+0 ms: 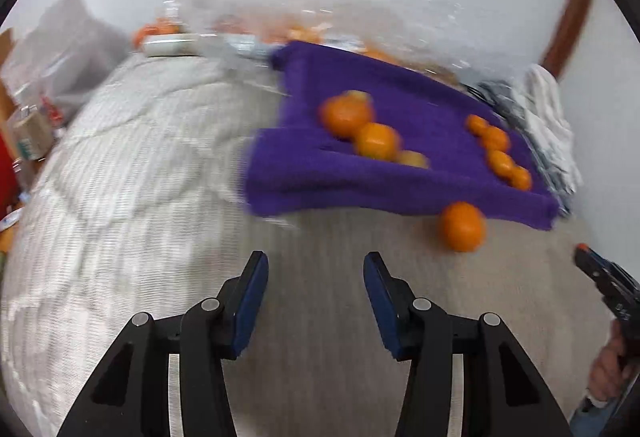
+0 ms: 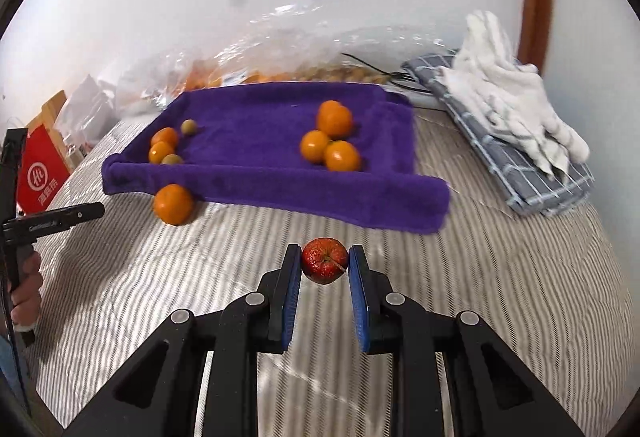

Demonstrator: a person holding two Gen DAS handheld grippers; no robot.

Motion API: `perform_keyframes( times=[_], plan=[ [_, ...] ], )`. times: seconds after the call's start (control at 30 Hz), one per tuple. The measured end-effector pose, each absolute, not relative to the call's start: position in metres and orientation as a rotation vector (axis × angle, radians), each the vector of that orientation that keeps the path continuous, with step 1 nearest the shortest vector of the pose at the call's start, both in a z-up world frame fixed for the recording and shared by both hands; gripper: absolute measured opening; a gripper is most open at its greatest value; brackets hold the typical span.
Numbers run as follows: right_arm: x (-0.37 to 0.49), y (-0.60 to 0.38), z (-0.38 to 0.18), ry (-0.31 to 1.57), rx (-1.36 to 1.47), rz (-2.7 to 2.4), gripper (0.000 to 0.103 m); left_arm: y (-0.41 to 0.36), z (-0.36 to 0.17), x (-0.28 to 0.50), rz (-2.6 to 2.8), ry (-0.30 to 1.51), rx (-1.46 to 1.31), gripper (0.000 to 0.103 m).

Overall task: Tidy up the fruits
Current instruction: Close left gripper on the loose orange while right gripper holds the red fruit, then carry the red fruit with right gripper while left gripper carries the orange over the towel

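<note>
A purple towel (image 2: 260,141) with rolled edges lies on the striped bed. On it are several oranges (image 2: 334,119) on the right, two oranges (image 2: 162,145) and small greenish fruits (image 2: 188,126) on the left. One loose orange (image 2: 173,204) lies on the bed by the towel's near left edge; it also shows in the left wrist view (image 1: 460,226). My right gripper (image 2: 325,263) is shut on a small red apple (image 2: 324,260), just above the bed in front of the towel. My left gripper (image 1: 316,269) is open and empty, left of the loose orange. The left wrist view is blurred.
A clear plastic bag with more fruit (image 2: 280,69) lies behind the towel by the wall. A grey checked cloth (image 2: 532,165) with a white towel (image 2: 508,85) on it lies at the right. A red box (image 2: 42,169) stands at the left.
</note>
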State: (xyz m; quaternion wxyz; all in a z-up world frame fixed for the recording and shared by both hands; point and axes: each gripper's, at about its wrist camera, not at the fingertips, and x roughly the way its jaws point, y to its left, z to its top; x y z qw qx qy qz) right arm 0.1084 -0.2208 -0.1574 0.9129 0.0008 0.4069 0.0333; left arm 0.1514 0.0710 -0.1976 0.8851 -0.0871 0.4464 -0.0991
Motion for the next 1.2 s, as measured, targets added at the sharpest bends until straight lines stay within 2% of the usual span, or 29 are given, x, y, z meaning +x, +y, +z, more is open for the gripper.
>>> perform_keyframes(
  times=[0.17, 0.27, 0.53, 0.63, 0.73, 0.77, 1.2],
  plan=[
    [0.096, -0.234, -0.158, 0.837, -0.022, 0.040, 0.024, 0.027, -0.193, 0.153, -0.322, 0.947, -0.161, 0.048],
    [0.090, -0.241, -0.159, 0.846, -0.048, 0.017, 0.024, 0.008, -0.192, 0.155, -0.382, 0.955, -0.198, 0.056],
    [0.088, -0.256, -0.160, 0.852, -0.036, 0.000, 0.024, -0.033, -0.195, 0.174, -0.341, 0.971, -0.138, 0.055],
    [0.089, -0.260, -0.164, 0.864, -0.029, -0.008, 0.024, -0.037, -0.200, 0.180, -0.296, 0.969, -0.128, 0.053],
    [0.090, -0.261, -0.166, 0.874, -0.021, -0.010, 0.024, -0.035, -0.201, 0.184, -0.282, 0.975, -0.170, 0.043],
    [0.091, -0.260, -0.167, 0.877, -0.017, -0.010, 0.024, -0.035, -0.202, 0.186, -0.273, 0.980, -0.171, 0.037],
    [0.098, -0.235, -0.159, 0.901, 0.012, -0.011, 0.024, -0.004, -0.183, 0.160, -0.281, 0.971, -0.244, 0.036]
  ],
)
